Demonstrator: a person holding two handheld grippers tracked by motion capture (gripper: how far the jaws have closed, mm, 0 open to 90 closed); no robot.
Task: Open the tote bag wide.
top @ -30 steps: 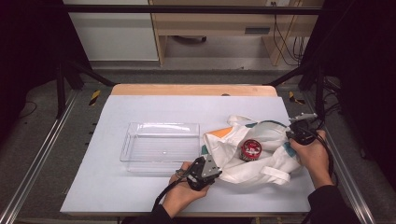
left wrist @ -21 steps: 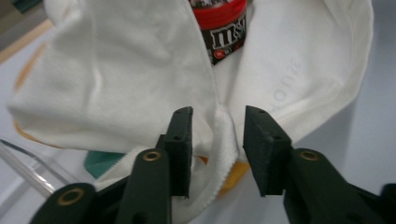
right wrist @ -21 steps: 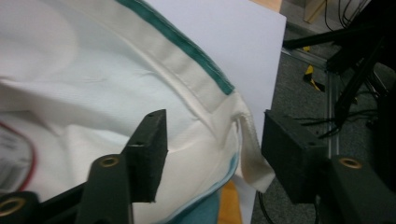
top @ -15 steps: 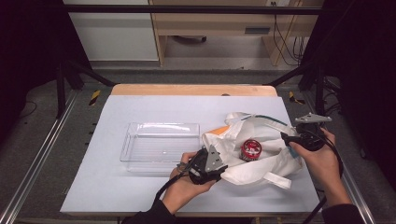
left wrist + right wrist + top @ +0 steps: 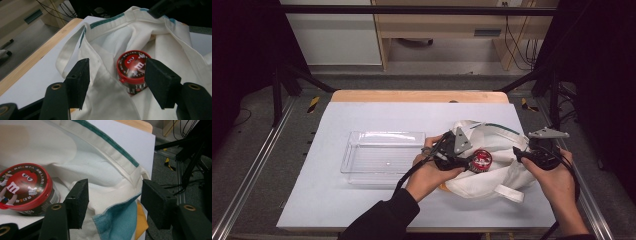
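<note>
On the bench (image 5: 362,210), the red-lidded candy tub (image 5: 481,159) lies in the white cloth bag (image 5: 502,175), the left tool (image 5: 462,161) having just opened, the right tool (image 5: 521,154) just narrowed, both gripping nothing.

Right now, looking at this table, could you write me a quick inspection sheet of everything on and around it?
Surface: pale table top with a wooden far edge.
Job's things: white cloth bag lying open, with a red-lidded candy tub in its mouth; clear plastic tray beside it, nothing inside.
Clutter: teal and yellow cloth at the bag's rim.
Grippers: left tongs have just been opening and stand open around the tub; right tongs have just closed a little, open over the bag's hem.
Cables: black lead trails from the left tongs.
Surroundings: metal rails, wooden furniture behind.
</note>
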